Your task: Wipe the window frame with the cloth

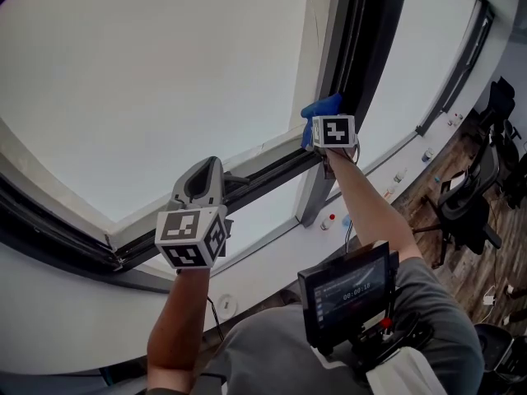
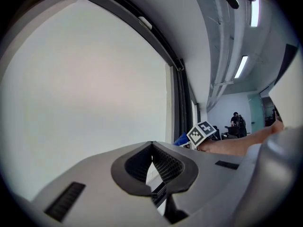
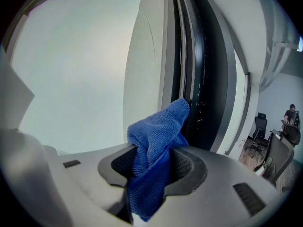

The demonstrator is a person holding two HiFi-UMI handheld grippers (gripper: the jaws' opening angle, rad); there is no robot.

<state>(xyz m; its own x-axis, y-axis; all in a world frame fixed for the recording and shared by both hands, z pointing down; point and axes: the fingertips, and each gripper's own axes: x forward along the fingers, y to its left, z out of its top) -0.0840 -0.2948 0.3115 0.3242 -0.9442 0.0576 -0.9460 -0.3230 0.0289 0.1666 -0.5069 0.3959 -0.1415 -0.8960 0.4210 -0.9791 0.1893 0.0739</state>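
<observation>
A blue cloth [image 3: 156, 141] is bunched between the jaws of my right gripper [image 3: 152, 160], which is shut on it. Its upper tip touches the dark vertical window frame [image 3: 201, 79]. In the head view the blue cloth [image 1: 319, 112] shows just above my right gripper [image 1: 321, 130], at the corner where the vertical frame [image 1: 350, 56] meets the lower rail. My left gripper [image 1: 204, 179] rests near the lower dark frame rail [image 1: 263, 171], jaws shut with nothing between them. The left gripper view shows the left gripper [image 2: 152, 162] with the rail beneath it and the right gripper's marker cube [image 2: 201, 132] beyond.
A white sill [image 1: 272, 253] runs below the window, with small bottles [image 1: 331, 218] on it. Office chairs [image 1: 469, 196] stand on the wooden floor at the right. A second window [image 1: 420, 48] lies beyond the vertical frame. A screen device [image 1: 346, 290] hangs at the person's chest.
</observation>
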